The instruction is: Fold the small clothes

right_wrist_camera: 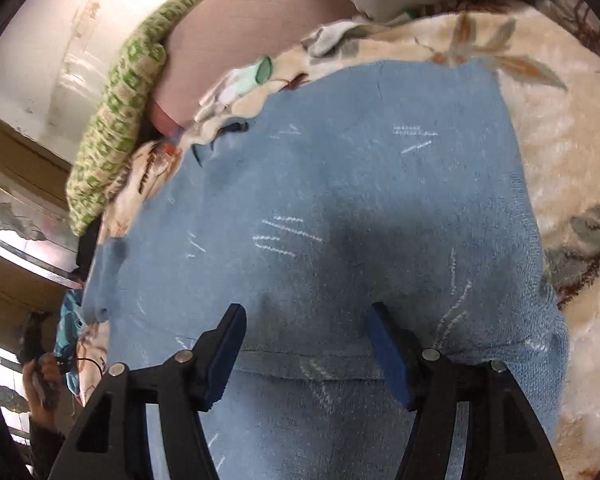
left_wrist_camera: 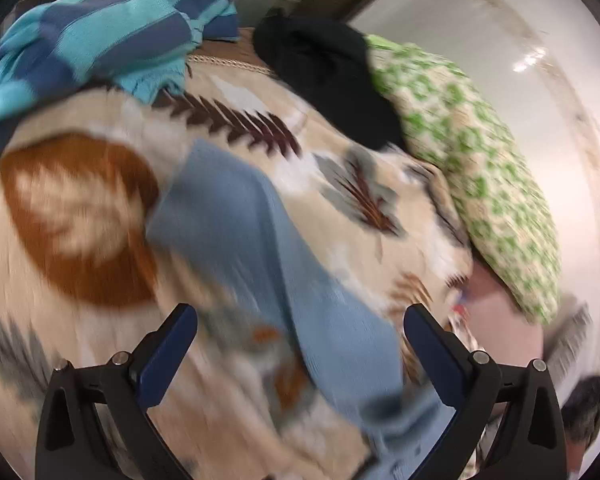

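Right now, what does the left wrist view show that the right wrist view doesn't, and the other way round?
Only the left wrist view shows the striped teal-and-navy garment and the black garment heaped at the far side.

Only the right wrist view shows the white stitch marks and a fold edge across the blue cloth.

Both show the light blue knit cloth on the leaf-patterned blanket, and the green-patterned pillow. Each gripper's fingers stand apart, gripping nothing.

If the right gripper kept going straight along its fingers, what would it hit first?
Most likely the light blue garment: it fills the view directly ahead of the right gripper, spread on the patterned blanket. The jaws stand open with nothing between the pads. How near the cloth is cannot be judged.
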Tool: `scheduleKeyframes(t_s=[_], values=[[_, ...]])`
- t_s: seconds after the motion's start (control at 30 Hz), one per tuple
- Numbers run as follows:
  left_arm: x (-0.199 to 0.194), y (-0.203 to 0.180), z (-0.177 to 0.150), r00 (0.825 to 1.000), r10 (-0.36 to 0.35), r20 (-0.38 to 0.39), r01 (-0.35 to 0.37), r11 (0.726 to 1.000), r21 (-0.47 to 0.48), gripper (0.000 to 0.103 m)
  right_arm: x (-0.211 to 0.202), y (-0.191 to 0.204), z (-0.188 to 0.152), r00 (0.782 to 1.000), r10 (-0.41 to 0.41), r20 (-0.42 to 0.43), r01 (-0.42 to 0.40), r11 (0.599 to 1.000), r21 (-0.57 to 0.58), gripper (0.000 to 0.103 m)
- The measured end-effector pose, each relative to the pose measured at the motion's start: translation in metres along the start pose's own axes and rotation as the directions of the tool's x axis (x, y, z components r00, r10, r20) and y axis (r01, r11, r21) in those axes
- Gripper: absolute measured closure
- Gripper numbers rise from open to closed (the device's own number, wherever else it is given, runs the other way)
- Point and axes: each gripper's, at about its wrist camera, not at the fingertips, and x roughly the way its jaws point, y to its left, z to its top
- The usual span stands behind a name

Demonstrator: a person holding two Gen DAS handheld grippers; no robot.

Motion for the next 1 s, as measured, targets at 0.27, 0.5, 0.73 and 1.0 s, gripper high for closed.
scheduleKeyframes(t_s=[0.27,0.5,0.73,1.0], values=[[0.057,-0.003,0.037,0.973,0.199,-0.117,-0.209,0.975,-0.077,0.017,0.002,0.006,-0.005,1.000,-0.010,-0.006,0.010,0.999,-0.045,0.036],[0.038,-0.029,0.053,0.974,0.218,-0.062,-0.221,0.974,-0.042,0.100,0.000,0.010,-0.009,1.000,-0.012,0.003,0.012,0.997,-0.078,0.036],[-0.036,-0.110,0.071,0.981,0.061,0.186,-0.091,0.984,0.155,0.099,0.000,0.010,-0.013,1.000,-0.004,0.020,0.006,0.996,-0.092,0.036],[-0.018,-0.090,0.088,0.955,0.210,0.209,-0.243,0.959,0.147,0.040,0.000,0.014,-0.015,0.999,-0.024,0.025,0.027,0.994,-0.104,0.035]])
